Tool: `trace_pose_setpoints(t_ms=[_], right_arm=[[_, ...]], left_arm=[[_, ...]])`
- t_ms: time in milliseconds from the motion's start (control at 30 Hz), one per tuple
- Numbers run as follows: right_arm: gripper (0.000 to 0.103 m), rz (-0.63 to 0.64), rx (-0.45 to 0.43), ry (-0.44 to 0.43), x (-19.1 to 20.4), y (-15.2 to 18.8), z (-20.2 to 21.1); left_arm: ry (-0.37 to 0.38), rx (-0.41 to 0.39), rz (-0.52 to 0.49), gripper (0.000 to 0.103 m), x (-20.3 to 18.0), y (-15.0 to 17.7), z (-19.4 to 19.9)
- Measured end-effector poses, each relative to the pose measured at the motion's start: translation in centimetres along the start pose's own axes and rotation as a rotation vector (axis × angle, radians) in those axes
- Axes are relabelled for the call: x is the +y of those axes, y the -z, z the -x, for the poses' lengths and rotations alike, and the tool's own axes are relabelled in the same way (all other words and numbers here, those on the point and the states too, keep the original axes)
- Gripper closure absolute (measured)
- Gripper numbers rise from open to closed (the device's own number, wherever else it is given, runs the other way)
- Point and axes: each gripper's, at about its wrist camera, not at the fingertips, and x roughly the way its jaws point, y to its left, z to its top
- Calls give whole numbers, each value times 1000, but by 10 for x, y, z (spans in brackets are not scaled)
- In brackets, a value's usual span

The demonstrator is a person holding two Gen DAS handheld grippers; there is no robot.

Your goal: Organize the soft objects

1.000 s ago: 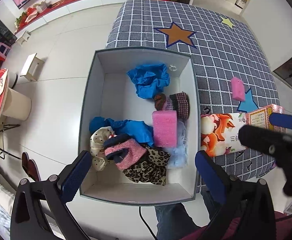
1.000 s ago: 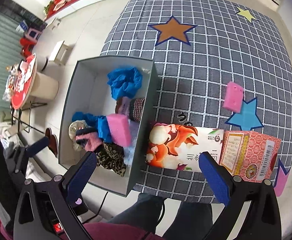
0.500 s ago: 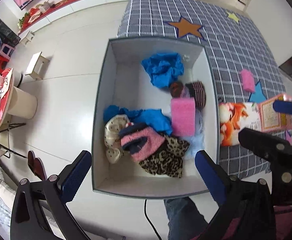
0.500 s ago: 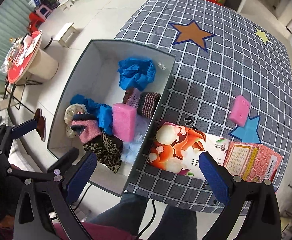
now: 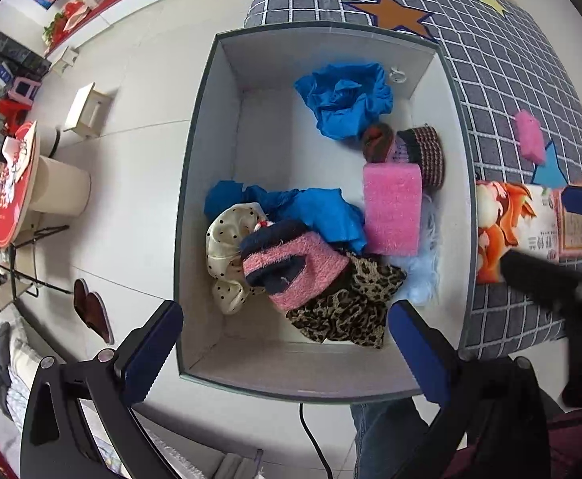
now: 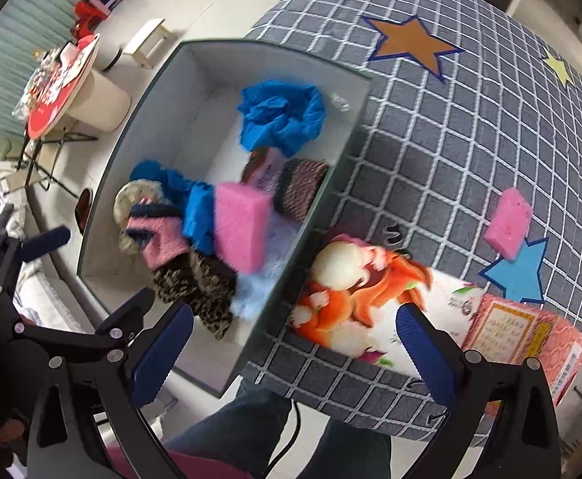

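Observation:
A grey open box (image 5: pixel 207 127) (image 6: pixel 143 99) holds several soft things: a pink sponge (image 5: pixel 391 208) (image 6: pixel 241 226), blue cloths (image 5: pixel 347 99), a pink fuzzy sock (image 5: pixel 291 269), a leopard-print cloth (image 5: pixel 347 305) and a polka-dot cloth (image 5: pixel 227 239). A second pink sponge (image 6: pixel 508 223) (image 5: pixel 528 139) lies on the checked cloth (image 6: pixel 450 127). An orange-and-white floral packet (image 6: pixel 371 299) (image 5: pixel 506 223) and a pink carton (image 6: pixel 530 331) lie beside the box. My left gripper (image 5: pixel 283 343) hangs open over the box's near end. My right gripper (image 6: pixel 295 343) is open above the box's edge and the packet.
The box stands at the left edge of the checked cloth, with star patches (image 6: pixel 410 42) on it. A person's legs (image 6: pixel 275 431) show at the bottom. A round red-topped table (image 5: pixel 11 195), a small white stool (image 5: pixel 87 109) and shoes (image 5: pixel 91 311) stand on the tiled floor.
Both grippers have drifted left, so the box fills more of each view and the packet sits nearer the right. Nothing was picked up; both stay open.

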Motion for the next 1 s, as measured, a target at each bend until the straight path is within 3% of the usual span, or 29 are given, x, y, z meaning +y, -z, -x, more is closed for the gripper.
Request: trace_pose_setpoints(t_ms=[267,533,767,1000], right_arm=[[1,-113,-17,17,-43,-17,12],[1,-117,-27,11,-36,-23,31],[1,-52,-34,58,-6,-20,45],[1,8,-24,89,27,-17,49]], left_arm=[[27,-55,18,0,4,-22,12],[46,-190,13,0,22,-39,41],[97,-256,64,0,45,-9,51],[141,-256,152,0,65,21,45]])
